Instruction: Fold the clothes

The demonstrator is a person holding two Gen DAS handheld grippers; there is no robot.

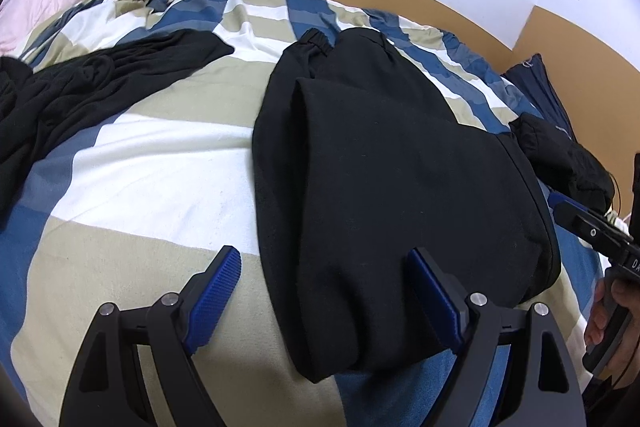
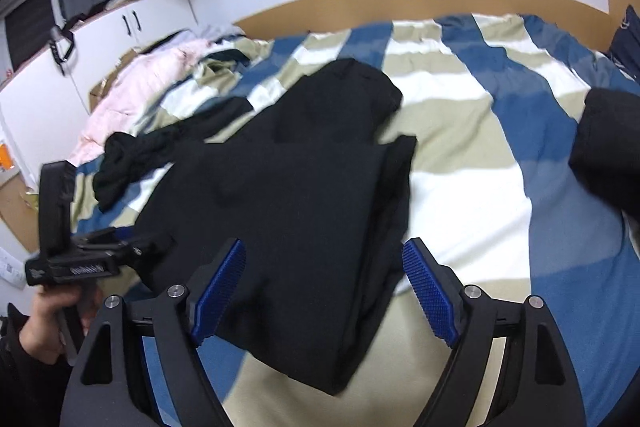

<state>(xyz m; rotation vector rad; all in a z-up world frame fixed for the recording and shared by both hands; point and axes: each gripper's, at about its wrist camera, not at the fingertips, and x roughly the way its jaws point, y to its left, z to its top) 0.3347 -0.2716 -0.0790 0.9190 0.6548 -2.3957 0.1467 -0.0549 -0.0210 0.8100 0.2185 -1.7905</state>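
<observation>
1. My striped bedspread (image 1: pixel 140 167) carries everything.
2. Folded black trousers (image 1: pixel 380 167) lie mid-bed, below both grippers.
3. Crumpled black garment (image 1: pixel 80 87) sprawls beside them.
4. My left gripper (image 1: pixel 324 291) and right gripper (image 2: pixel 324 287) gape wide, empty.

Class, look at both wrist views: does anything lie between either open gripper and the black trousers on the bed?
Nothing visible does. The black trousers lie flat on the striped bedcover, directly ahead of the left gripper and the right gripper. Both are open, holding nothing. The crumpled black garment lies off to the side.
</observation>
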